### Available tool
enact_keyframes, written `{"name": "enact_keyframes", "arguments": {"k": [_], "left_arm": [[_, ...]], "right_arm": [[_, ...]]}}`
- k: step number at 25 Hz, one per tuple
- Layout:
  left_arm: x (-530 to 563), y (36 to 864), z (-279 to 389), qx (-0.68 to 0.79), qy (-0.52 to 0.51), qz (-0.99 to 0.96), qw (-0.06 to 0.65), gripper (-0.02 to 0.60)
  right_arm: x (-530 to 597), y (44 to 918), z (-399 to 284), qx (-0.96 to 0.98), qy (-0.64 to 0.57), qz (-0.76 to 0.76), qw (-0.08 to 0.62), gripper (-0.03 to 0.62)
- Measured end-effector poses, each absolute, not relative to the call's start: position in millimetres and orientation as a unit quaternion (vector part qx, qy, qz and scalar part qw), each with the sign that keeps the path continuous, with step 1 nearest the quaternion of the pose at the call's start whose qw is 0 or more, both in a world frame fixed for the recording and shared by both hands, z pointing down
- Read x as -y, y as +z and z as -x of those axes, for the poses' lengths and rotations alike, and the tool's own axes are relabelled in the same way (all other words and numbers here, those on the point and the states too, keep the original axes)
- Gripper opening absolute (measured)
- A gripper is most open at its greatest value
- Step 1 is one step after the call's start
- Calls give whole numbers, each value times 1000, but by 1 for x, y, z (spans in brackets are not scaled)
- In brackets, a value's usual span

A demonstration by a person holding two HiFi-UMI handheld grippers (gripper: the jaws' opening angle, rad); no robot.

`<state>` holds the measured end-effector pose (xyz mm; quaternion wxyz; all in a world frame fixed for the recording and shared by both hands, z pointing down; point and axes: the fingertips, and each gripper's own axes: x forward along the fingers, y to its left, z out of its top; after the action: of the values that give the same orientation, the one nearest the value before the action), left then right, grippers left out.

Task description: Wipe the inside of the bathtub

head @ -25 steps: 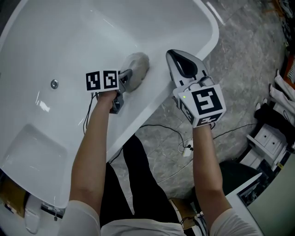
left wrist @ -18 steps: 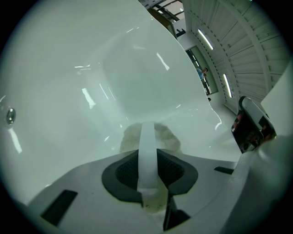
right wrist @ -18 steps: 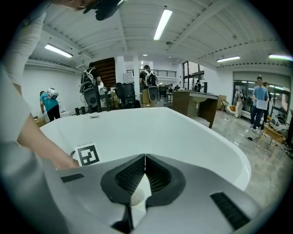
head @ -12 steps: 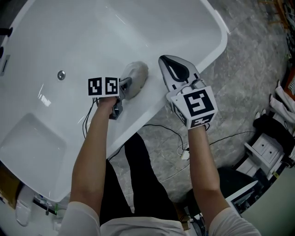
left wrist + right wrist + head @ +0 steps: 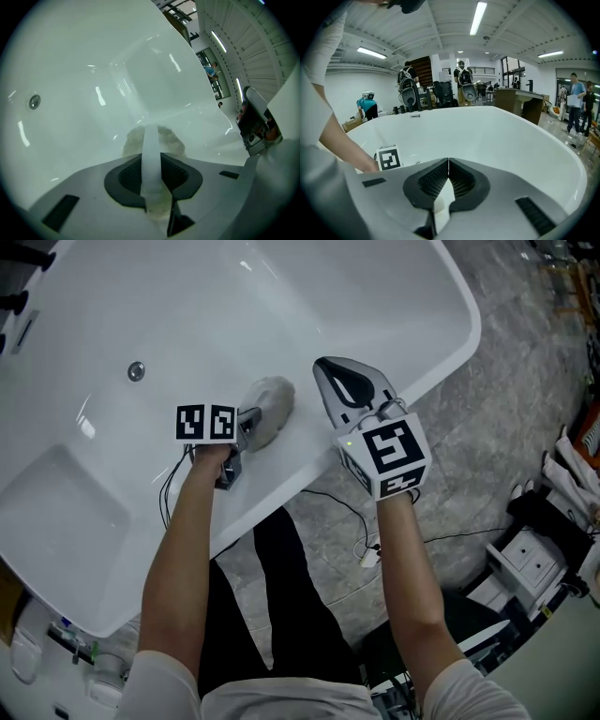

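Bathtub (image 5: 281, 296): white, surrounding the drain (image 5: 137, 370); its near rim runs between the drain and the person's legs.
Wiping pad (image 5: 269, 409): grey and fluffy, lying on the tub's inner slope to the right of the drain.
Left gripper (image 5: 251, 423): jaws clamped on the pad's white strap, just on the drain side of the pad.
Right gripper (image 5: 330, 369): jaws closed together with nothing between them, over the near rim, farther right of the drain than the pad and not touching it.
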<state>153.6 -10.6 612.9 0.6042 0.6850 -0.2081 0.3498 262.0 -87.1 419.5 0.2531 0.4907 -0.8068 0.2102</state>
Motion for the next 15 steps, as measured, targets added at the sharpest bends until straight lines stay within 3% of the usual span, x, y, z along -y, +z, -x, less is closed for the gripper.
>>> {"name": "enact_keyframes", "arguments": {"k": [15], "left_arm": [[-28, 617, -56, 237, 361, -656, 618, 100]], "right_arm": [[79, 428, -181, 829, 215, -444, 262, 21]]}}
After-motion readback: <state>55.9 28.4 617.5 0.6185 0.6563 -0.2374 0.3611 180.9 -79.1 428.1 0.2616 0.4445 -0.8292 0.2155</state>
